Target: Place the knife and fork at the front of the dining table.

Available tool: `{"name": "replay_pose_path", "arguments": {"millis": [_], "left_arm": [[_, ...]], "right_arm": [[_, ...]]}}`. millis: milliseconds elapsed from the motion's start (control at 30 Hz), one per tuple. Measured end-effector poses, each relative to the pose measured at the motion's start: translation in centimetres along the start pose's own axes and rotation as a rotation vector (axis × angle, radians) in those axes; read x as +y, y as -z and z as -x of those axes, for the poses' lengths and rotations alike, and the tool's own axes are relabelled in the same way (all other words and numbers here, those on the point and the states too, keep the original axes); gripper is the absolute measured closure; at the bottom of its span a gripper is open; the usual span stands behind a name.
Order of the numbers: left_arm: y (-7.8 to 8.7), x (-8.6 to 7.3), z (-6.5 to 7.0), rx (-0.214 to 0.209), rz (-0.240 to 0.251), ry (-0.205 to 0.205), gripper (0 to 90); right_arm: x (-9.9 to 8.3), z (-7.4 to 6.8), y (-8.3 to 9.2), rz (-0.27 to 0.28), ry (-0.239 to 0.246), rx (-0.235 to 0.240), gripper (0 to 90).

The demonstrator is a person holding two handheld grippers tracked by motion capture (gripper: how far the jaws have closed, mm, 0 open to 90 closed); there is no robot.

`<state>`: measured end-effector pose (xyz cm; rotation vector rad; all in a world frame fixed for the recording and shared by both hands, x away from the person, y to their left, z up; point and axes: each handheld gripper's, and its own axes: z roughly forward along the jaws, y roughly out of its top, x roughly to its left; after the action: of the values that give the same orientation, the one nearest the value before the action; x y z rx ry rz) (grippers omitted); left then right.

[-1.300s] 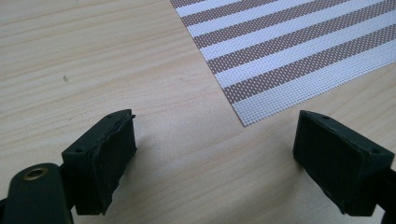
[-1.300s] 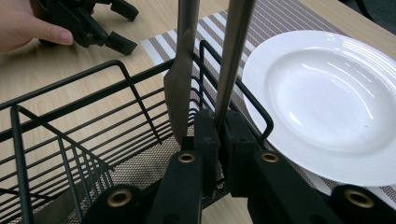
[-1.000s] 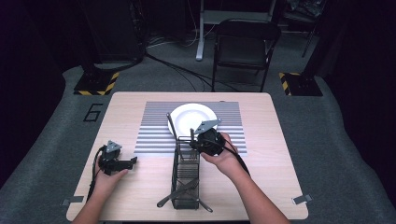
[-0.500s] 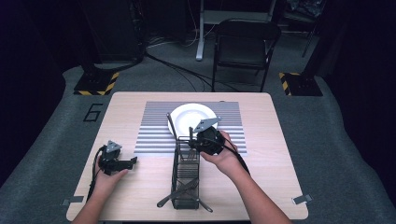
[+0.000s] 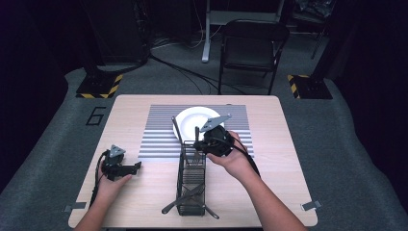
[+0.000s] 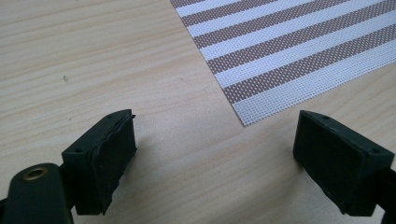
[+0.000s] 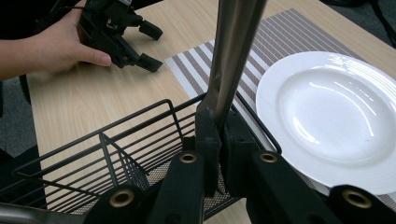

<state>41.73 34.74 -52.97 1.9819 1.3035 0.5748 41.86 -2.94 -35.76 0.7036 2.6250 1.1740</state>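
Right gripper (image 7: 219, 135): jaws clamped on a metal utensil (image 7: 233, 51), above the basket (image 5: 191, 183), near the plate (image 5: 192, 122). Left gripper (image 6: 210, 158): jaws wide apart, holding nothing, on the table (image 5: 144, 192) at left.

Dark room; grey carpet (image 5: 337, 144); black folding chair (image 5: 252, 45) behind wooden table (image 5: 284, 159); floor cables (image 5: 187, 72).

bright tabletop, dark surroundings, sharp focus

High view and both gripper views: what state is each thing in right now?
Right tongs: shut on the metal utensil handle, above the basket.
Left tongs: open, nothing between them, low over the table.
Wire basket: on the table, utensils lying in it.
White plate: bare, on the striped placemat.
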Motion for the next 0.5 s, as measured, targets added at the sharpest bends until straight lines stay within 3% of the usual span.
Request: {"name": "replay_pose_path", "arguments": {"millis": [500], "left_arm": [[0.0,0.0,0.0,0.0,0.0,0.0,13.0]], "right_arm": [[1.9,0.4,3.1,0.017,-0.012,0.008,86.7]]}}
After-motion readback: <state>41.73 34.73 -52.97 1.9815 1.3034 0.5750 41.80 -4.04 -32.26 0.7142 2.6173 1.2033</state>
